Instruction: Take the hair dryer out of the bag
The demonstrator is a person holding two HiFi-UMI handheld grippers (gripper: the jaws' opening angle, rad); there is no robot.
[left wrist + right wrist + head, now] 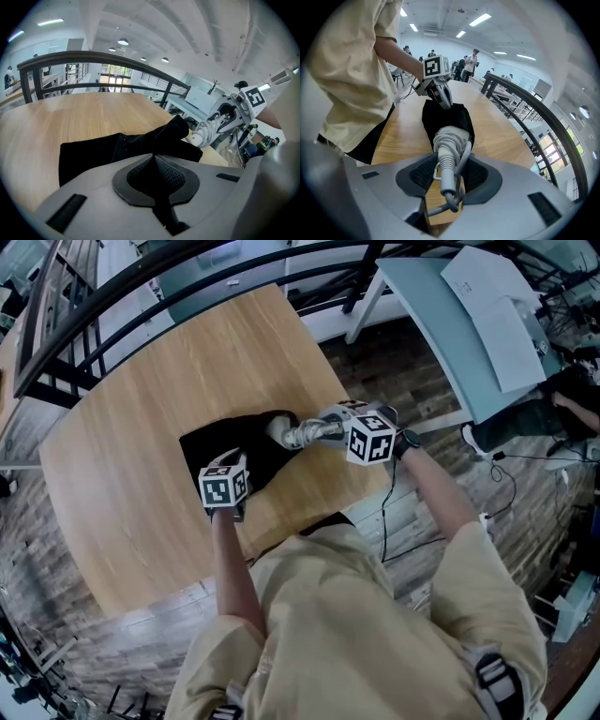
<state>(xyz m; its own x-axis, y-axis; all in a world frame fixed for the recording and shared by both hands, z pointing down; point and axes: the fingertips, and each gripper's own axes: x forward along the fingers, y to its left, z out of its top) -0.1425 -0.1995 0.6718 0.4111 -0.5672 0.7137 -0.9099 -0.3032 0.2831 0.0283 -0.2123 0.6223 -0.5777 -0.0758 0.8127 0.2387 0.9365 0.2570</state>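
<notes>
A black fabric bag (220, 442) lies flat on the round wooden table (141, 427). My left gripper (246, 474) is shut on the near edge of the bag (117, 147), with black cloth pinched between its pads (154, 157). The white hair dryer (298, 432) sticks out of the bag's mouth on the right, its cord wound round the handle. My right gripper (449, 176) is shut on that wrapped handle (449, 140); the dryer's head still sits against the bag's opening (440, 115). The left gripper (443, 101) shows beyond it.
A dark metal railing (94, 324) curves round the table's far side. A teal-topped desk (469, 343) with white sheets stands to the right, with cables on the wood floor (511, 474). The person's torso (356, 615) fills the near side. People stand far off (473, 58).
</notes>
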